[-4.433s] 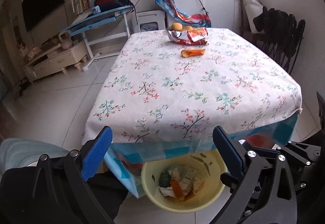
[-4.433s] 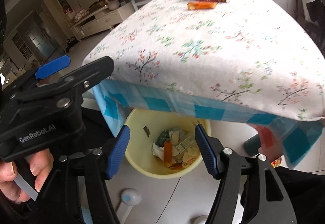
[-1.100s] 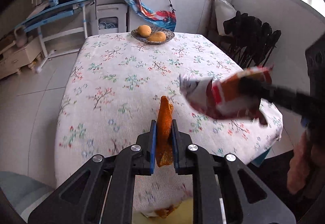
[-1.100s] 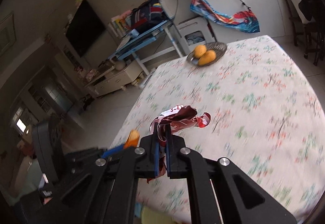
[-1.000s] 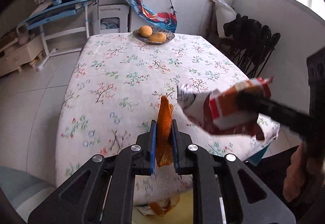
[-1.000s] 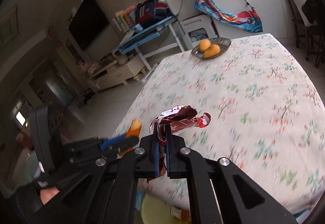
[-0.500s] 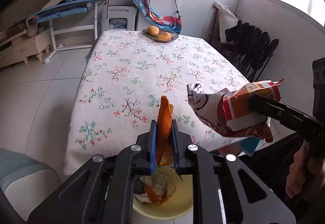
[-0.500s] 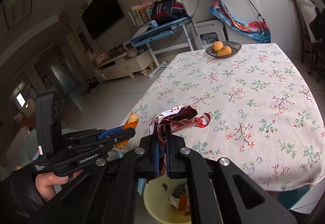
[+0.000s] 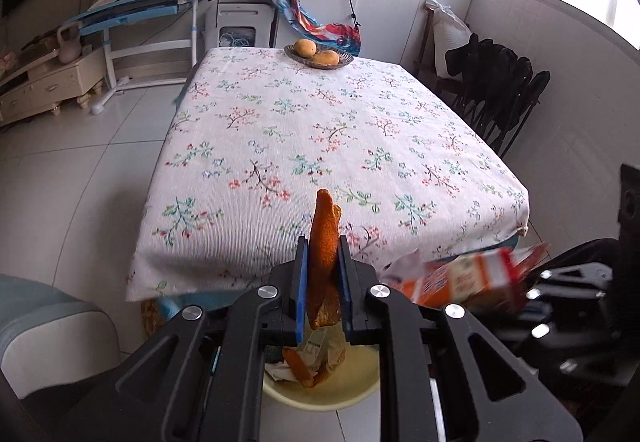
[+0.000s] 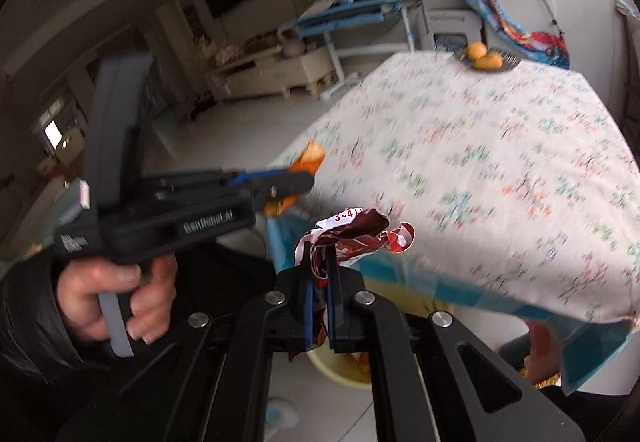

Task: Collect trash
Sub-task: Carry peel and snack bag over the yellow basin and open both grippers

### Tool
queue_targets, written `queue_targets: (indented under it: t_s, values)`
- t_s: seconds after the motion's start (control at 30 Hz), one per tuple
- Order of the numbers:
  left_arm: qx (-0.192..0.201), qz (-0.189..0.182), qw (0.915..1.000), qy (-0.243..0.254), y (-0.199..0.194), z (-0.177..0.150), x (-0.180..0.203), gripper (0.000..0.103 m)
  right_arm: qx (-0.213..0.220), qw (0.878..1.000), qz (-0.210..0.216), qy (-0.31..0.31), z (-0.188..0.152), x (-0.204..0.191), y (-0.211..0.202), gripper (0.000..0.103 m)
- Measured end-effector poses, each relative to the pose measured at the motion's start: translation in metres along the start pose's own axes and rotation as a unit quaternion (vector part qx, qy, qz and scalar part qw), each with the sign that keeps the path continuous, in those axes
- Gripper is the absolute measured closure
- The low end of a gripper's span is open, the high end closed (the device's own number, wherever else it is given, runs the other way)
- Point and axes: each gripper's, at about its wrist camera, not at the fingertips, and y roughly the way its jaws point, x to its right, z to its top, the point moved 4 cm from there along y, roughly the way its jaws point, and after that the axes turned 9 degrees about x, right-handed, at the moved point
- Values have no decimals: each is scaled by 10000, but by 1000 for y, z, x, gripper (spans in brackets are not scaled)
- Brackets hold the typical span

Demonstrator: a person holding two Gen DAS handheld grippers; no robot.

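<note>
My left gripper (image 9: 323, 266) is shut on an orange peel (image 9: 325, 234) and holds it above the yellow trash bin (image 9: 352, 394) on the floor at the table's near edge. The bin holds paper scraps and peel. My right gripper (image 10: 319, 262) is shut on a crumpled red and white snack wrapper (image 10: 360, 234), also low over the bin (image 10: 340, 366). The wrapper shows blurred at the right in the left wrist view (image 9: 468, 274). The left gripper with its peel (image 10: 308, 157) shows in the right wrist view.
The table (image 9: 320, 129) has a floral cloth with a dish of mangoes (image 9: 318, 53) at its far end. Black chairs (image 9: 500, 89) stand on the right. A grey seat (image 9: 48, 338) is at lower left. A blue desk (image 9: 148, 9) stands behind.
Both grippers picked trash off the table and pulled back toward me. In the last half second they dropped lower over the bin, the right one with the wrapper moving fast.
</note>
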Motion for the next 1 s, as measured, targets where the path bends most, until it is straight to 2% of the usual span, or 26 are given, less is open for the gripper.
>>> queue_targets:
  t_s: [0.33, 0.43, 0.47, 0.5, 0.87, 0.93, 1.0]
  values:
    - [-244, 3, 9997, -34, -3, -20, 8, 90, -709, 9970, -194, -229, -29, -2, 40, 97]
    - [-346, 33, 9994, -20, 0, -26, 10, 90, -956, 9946, -377, -125, -40, 5, 48, 86]
    - [-419, 54, 9991, -6, 2, -29, 10, 90, -975, 9943, -421, -81, -40, 7, 49, 70]
    - [-481, 63, 9988, 1, 4, -31, 10, 90, -965, 9943, -453, -15, -41, 10, 48, 62]
    - [-1269, 161, 9912, 338, 31, -63, 23, 87, -598, 9930, -832, 587, -34, 38, 20, 56]
    - [-1328, 215, 9902, 380, 33, -65, 23, 83, -492, 9920, -890, 749, -33, 44, 16, 55]
    - [-1283, 288, 9904, 424, 32, -63, 24, 65, -389, 9913, -930, 841, -26, 50, 14, 55]
